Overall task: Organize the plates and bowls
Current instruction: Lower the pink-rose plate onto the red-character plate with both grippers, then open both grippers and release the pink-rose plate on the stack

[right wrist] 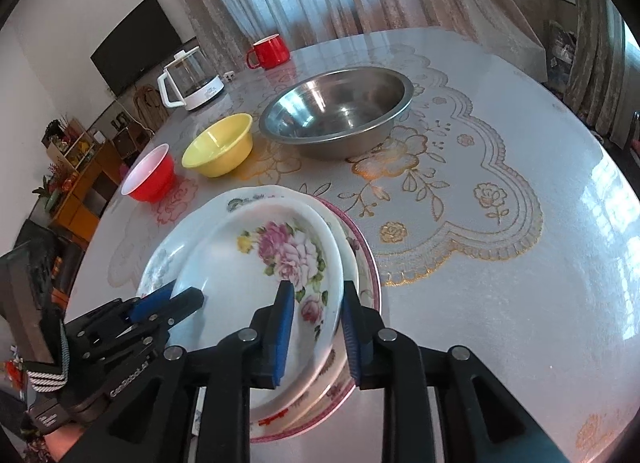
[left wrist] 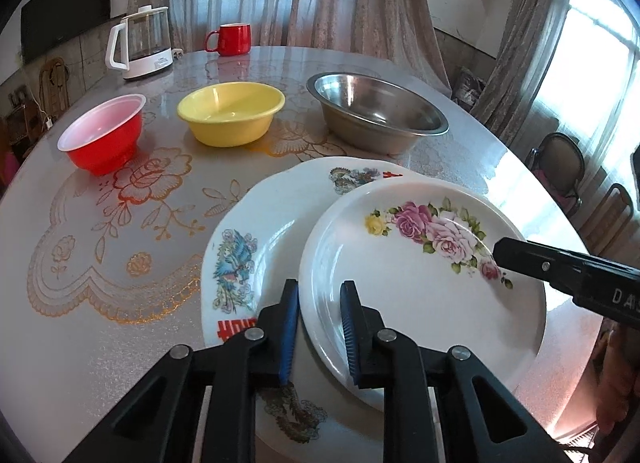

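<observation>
Two black plastic claws, hand-held. Left claw (left wrist: pixel 319 327): angular black linkage arms with triangular cut-outs, round silver rivets at the pivots, ribbed blue pads (left wrist: pixel 289 337) lining the inner faces of the fingers. Right claw (right wrist: pixel 316 333): same black arms, same silver rivets, same blue ribbed pads (right wrist: pixel 283 337). White raised lettering on the housings, only partly legible at lower left of the right wrist view and at right edge of the left wrist view. Black-and-white striped strap at lower left of the right wrist view.

Left gripper (left wrist: pixel 319 327) fingers narrowly apart; right gripper (right wrist: pixel 318 333) likewise, angled down.
</observation>
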### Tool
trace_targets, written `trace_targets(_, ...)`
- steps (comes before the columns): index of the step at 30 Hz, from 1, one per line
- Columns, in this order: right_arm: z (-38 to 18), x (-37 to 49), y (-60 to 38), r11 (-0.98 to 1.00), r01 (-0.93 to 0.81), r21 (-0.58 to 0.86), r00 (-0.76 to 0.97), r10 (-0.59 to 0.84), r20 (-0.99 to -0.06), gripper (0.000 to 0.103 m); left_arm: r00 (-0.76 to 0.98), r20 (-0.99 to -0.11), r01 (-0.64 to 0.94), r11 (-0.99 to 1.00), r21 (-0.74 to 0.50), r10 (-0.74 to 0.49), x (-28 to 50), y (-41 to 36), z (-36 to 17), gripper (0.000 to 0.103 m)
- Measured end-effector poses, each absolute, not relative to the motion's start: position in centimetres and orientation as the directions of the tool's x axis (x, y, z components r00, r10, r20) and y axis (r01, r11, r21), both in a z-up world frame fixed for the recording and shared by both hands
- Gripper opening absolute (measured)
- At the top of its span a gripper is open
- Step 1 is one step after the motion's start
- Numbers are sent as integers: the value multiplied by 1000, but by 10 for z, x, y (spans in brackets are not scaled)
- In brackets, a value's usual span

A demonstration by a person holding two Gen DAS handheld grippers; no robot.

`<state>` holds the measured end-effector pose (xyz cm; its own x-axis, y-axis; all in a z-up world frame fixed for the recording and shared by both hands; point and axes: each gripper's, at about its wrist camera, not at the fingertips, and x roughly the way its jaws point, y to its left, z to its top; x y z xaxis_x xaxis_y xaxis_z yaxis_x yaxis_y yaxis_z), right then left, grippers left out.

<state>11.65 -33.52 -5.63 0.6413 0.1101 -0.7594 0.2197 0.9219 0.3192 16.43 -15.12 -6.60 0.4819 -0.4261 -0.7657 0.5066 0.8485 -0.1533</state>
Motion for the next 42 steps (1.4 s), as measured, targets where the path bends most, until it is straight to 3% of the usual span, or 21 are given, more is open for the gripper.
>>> trace_targets(10,-57,133,-317,967,186,172,645,12,-764,24,496,-761,483,861,-160,-419,165,-139,-57,21)
trace_targets(14,-57,133,-313,977,139,162,638,36,-769,35,512,-747,472,865,-168,-424,161,-131,-51,22)
trace_targets(18,-51,124,-307,985,129,112,655,0,-756,35,551,-711,477,864,-161,-437,155,-123,-39,24)
trace_targets(23,-53,117,-308,973,112,203,647,84,-758,35,606,-689,474,876,-89,-397,152,-117,-33,37)
trace_targets(34,-55,115,-302,959,121,257,649,119,-751,36,566,-714,514,853,-86,-413,148,-126,-44,38)
trace_targets(36,-54,113,-304,949,126,290,655,140,-743,36,551,-718,525,846,-98,-425,147,-128,-43,51)
trace_targets(38,-53,110,-306,942,131,308,664,147,-733,36,545,-714,522,845,-121,-439,148,-127,-41,75)
trace_targets(42,-45,105,-315,924,158,348,694,147,-705,37,541,-708,508,847,-155,-454,150,-124,-33,79)
